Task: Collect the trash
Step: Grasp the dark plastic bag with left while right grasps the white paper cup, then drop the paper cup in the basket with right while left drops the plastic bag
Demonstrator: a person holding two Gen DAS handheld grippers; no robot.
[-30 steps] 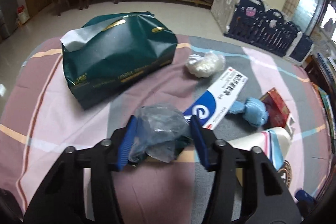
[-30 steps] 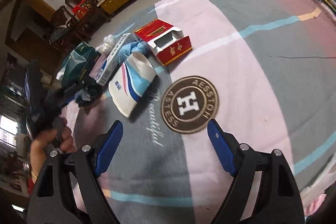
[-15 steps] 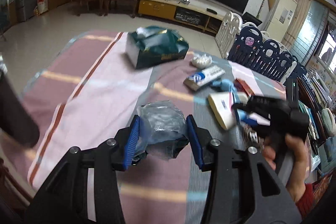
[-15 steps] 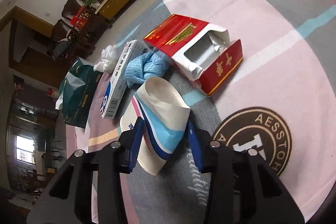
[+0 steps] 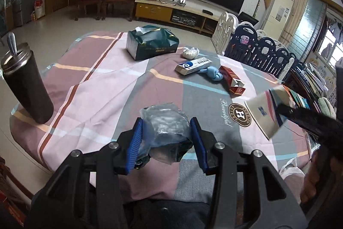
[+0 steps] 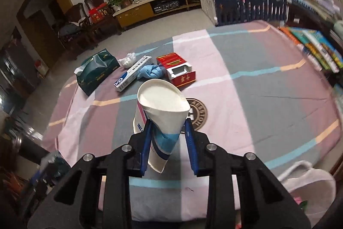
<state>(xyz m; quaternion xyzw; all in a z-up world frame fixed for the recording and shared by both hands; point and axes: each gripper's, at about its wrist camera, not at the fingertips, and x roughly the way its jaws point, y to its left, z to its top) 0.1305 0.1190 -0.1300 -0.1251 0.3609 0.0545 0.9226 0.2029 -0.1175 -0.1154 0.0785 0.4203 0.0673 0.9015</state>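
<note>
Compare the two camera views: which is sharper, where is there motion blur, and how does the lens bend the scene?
Left wrist view: sharp across the tablecloth, only the paper cup slightly smeared. Right wrist view: centre crisp, but the books and left edge streak with motion blur. Both: fisheye bulges the table edges, with dark corners.

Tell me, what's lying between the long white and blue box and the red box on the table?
A crumpled blue cloth lies between the white and blue box and the red box, touching both. The right wrist view shows it best.
</note>
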